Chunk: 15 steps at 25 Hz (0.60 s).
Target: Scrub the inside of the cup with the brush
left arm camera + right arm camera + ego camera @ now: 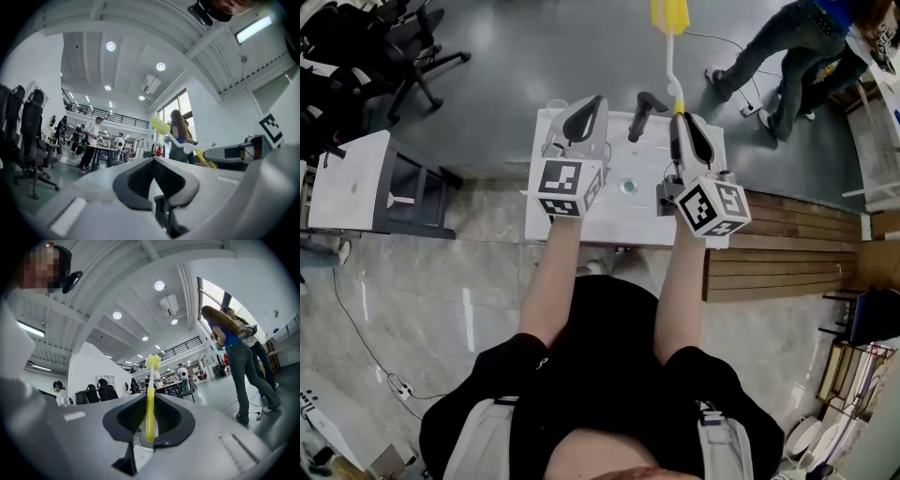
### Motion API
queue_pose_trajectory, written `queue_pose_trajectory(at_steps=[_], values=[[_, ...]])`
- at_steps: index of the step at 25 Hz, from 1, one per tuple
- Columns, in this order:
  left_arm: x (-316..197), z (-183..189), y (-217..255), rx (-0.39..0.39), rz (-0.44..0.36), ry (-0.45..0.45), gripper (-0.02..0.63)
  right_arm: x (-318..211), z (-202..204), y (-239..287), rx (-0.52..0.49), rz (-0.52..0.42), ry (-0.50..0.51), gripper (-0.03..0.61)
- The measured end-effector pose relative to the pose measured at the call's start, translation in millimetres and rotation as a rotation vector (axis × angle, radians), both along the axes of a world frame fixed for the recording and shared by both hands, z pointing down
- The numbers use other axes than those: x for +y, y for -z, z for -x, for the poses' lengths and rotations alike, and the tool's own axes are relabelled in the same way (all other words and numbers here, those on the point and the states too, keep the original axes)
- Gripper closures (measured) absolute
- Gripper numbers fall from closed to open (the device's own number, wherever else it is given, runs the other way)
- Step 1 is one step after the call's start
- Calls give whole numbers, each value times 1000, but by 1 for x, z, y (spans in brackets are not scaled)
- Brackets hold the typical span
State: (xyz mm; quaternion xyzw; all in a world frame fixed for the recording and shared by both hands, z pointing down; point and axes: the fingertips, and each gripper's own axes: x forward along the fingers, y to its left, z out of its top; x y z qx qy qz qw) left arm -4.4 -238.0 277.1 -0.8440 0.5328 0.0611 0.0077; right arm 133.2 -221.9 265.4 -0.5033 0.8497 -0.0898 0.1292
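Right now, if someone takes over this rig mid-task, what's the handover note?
Left gripper: shut, nothing visible between its jaws, above the white table.
Right gripper: shut on the long-handled yellow brush, head forward in the air.
Small clear cup: seemingly standing on the table, below-left of the right jaws, unheld.
Done: brush in hand. Left: steady the cup, scrub its inside.

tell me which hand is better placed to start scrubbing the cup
Right: the right gripper is shut on the yellow brush, its head pointing ahead. The left gripper is shut with nothing between its jaws.
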Motion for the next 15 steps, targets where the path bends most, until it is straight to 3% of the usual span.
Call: queue_pose_trajectory(at_steps=[15], values=[[1, 0, -11, -8, 23, -4, 618, 3, 2, -2, 21, -3, 10, 531]])
